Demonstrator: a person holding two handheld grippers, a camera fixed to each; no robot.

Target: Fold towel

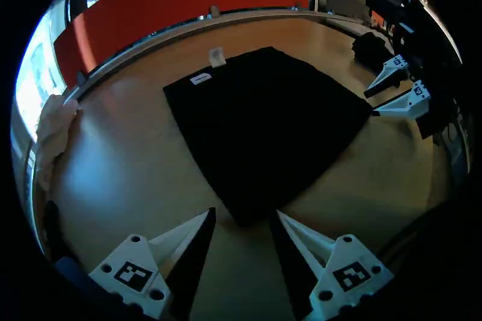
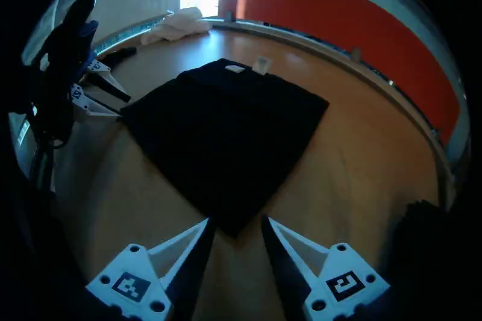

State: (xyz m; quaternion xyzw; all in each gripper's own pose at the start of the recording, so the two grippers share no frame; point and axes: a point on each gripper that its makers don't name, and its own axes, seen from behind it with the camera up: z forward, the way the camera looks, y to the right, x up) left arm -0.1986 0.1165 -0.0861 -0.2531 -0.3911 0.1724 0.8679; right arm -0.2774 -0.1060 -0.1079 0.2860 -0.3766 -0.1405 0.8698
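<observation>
- Where the wooden table curves away at the far left of the left gripper view, one pale beige cloth lies bunched at the rim, well apart from everything else.
- One long red panel stands behind the table's far edge.
- At the bottom middle of its own view sits the left hand-held gripper. Its two fingers are moderately apart and grip nothing. The nearest corner of the towel lies on the wood just between their tips.
- One towel lies flat on the middle of the table. It is black and roughly square, and seen corner-on it reads as a diamond. The cloth looks smooth, though it is so dark that little texture shows.
- Two small white tags mark its far-left side. A label lies on the towel near that corner, and an upright tag sticks out past the far edge over bare wood.
- At the right is the right hand-held gripper. Its two white fingers are spread and hold nothing. Their tips point at the towel's right corner from just beside it, and I cannot tell whether they touch it.
- In the right gripper view, that gripper's own fingers are spread either side of a towel corner, with nothing clamped.
- Beyond it, near the far edge, rests one dark lump, too dim to identify.
</observation>
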